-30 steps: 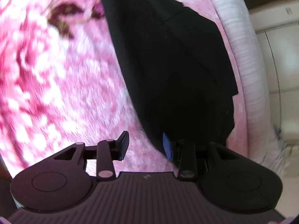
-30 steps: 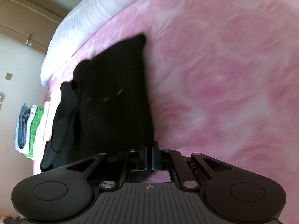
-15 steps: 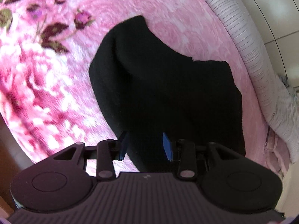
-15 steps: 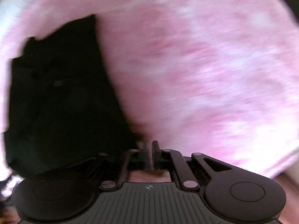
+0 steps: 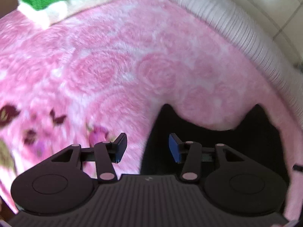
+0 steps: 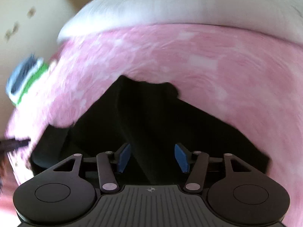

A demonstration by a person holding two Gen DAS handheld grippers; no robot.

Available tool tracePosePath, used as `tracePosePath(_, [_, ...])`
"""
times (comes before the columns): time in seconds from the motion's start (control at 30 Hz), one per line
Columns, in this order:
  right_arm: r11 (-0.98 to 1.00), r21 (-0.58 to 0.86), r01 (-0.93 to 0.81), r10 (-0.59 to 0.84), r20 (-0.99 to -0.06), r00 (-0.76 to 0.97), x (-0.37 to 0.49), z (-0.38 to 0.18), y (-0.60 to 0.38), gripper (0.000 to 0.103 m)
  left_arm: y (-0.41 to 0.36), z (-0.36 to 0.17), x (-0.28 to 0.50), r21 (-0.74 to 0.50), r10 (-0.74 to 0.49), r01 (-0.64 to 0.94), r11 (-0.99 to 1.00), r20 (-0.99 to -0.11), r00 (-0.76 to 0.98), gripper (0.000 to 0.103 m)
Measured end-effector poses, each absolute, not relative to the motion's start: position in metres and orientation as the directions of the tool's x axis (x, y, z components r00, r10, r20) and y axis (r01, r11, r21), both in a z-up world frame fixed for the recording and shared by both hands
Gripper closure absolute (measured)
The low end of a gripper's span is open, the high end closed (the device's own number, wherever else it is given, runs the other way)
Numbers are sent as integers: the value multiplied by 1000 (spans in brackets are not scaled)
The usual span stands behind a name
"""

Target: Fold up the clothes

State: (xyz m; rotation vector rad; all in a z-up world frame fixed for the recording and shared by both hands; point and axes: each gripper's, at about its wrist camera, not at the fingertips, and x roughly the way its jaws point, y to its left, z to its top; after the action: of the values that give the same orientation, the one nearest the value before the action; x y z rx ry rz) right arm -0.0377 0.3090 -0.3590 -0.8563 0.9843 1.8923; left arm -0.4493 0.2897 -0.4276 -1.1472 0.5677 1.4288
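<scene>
Left gripper (image 5: 145, 147) hangs wide apart over the pink floral bed cover (image 5: 113, 66) — black garment (image 5: 236, 141) lying flat beneath its right finger, nothing pinched — with a folded stack of clothes (image 5: 62, 0) at the far edge.

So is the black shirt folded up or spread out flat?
Folded, at least partly: the black garment lies on the pink blanket with layers overlapping in ridges. Both grippers are open above it.

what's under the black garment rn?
The black garment lies on the pink floral blanket. Whatever the dark folds cover is hidden. Both grippers are open above it.
</scene>
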Motion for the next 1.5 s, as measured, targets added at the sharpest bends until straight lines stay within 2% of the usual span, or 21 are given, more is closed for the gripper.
tracePosePath(0.03, [-399, 297, -868, 313, -845, -433, -48, -368, 314, 47, 297, -440, -449, -279, 440, -937, -210, -883, 164, 62])
tracePosePath(0.1, [-473, 270, -838, 235, -879, -416, -65, -387, 320, 47, 299, -450, -444, -329, 426, -926, -186, -876, 226, 72])
tracePosePath(0.17, [-534, 234, -812, 152, -919, -365, -72, -402, 313, 97, 296, -452, -440, -375, 432, -913, -158, -858, 278, 96])
tracePosePath(0.23, [-542, 253, -801, 113, -923, -367, -81, -397, 318, 96, 292, -447, -440, -413, 457, -899, -147, -834, 308, 97])
tracePosePath(0.3, [-518, 337, -786, 85, -894, -439, -90, -378, 328, 97, 289, -433, -447, -439, 505, -885, -158, -806, 309, 97])
tracePosePath(0.47, [-488, 552, -676, 208, -679, -704, -147, -290, 396, 97, 299, -375, -485, -490, 692, -851, -188, -681, 239, 97])
tracePosePath(0.53, [-469, 573, -672, 271, -631, -727, -154, -276, 413, 93, 308, -360, -499, -486, 749, -837, -251, -645, 150, 96])
tracePosePath(0.57, [-456, 574, -680, 305, -617, -725, -154, -273, 419, 83, 311, -356, -504, -479, 760, -831, -282, -641, 111, 94])
tracePosePath(0.6, [-443, 575, -688, 338, -603, -722, -155, -270, 425, 55, 313, -353, -510, -471, 765, -823, -317, -640, 72, 91])
tracePosePath(0.63, [-430, 577, -695, 371, -589, -718, -156, -267, 431, 32, 315, -351, -515, -463, 768, -814, -351, -640, 33, 86])
tracePosePath(0.73, [-389, 583, -713, 468, -542, -698, -158, -258, 450, 31, 304, -352, -519, -393, 746, -834, -387, -665, -33, 84])
tracePosePath(0.77, [-380, 563, -733, 479, -559, -677, -150, -262, 448, 31, 297, -357, -516, -362, 728, -848, -388, -685, -40, 82])
tracePosePath(0.97, [-378, 257, -889, 394, -824, -406, -37, -339, 380, 31, 203, -408, -457, -349, 559, -843, -410, -826, 70, 82])
tracePosePath(1.03, [-382, 156, -911, 367, -879, -304, 3, -362, 358, 31, 161, -424, -422, -364, 505, -823, -436, -856, 111, 82])
tracePosePath(1.1, [-423, 91, -901, 365, -893, -262, 44, -374, 333, 31, 117, -432, -381, -360, 464, -816, -452, -876, 129, 82])
tracePosePath(1.23, [-648, -72, -759, 405, -876, -263, 88, -391, 279, 32, 43, -433, -283, -334, 423, -831, -446, -896, 134, 82])
tracePosePath(1.33, [-772, -197, -604, 432, -860, -272, 121, -403, 239, 32, 6, -428, -198, -283, 433, -885, -369, -895, 105, 76])
tracePosePath(1.43, [-851, -317, -419, 455, -843, -287, 154, -415, 199, 32, -18, -426, -113, -198, 449, -953, -228, -890, 77, 73])
tracePosePath(1.5, [-860, -365, -356, 478, -821, -312, 158, -423, 193, 32, -29, -426, -64, -96, 463, -987, -128, -886, 26, 70])
